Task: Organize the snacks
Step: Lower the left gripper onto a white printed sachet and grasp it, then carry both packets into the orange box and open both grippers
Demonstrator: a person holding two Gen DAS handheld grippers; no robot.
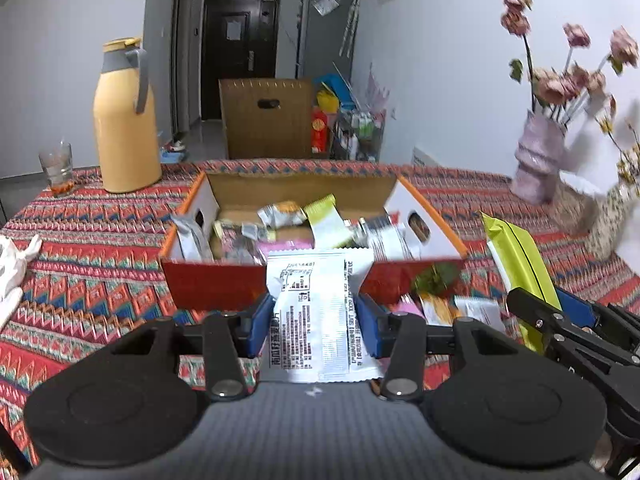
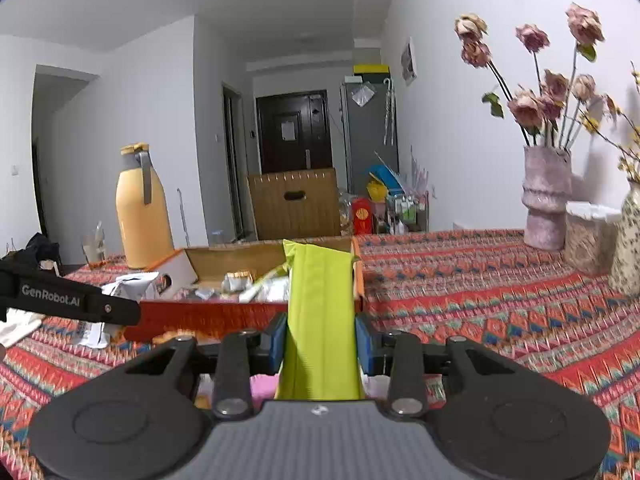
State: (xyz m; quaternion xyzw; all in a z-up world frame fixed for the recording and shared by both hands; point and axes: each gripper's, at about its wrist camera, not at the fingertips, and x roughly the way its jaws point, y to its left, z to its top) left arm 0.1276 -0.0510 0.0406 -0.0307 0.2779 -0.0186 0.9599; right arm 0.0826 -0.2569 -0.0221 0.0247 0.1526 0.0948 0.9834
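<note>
Left gripper (image 1: 316, 316) pinched a white snack packet (image 1: 316, 312) between its blue pads, held above the patterned tablecloth (image 1: 80, 240) just in front of the open cardboard box (image 1: 216, 280). Right gripper (image 2: 320, 344) pinched a lime-green packet (image 2: 320, 312) upright, near the box's right end. Box already held several snack wrappers (image 1: 280, 216); a few more lay on the cloth beside it.

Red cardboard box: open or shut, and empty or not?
Open and partly filled: the red cardboard box has its flaps up, and several snack packets lie inside.
</note>
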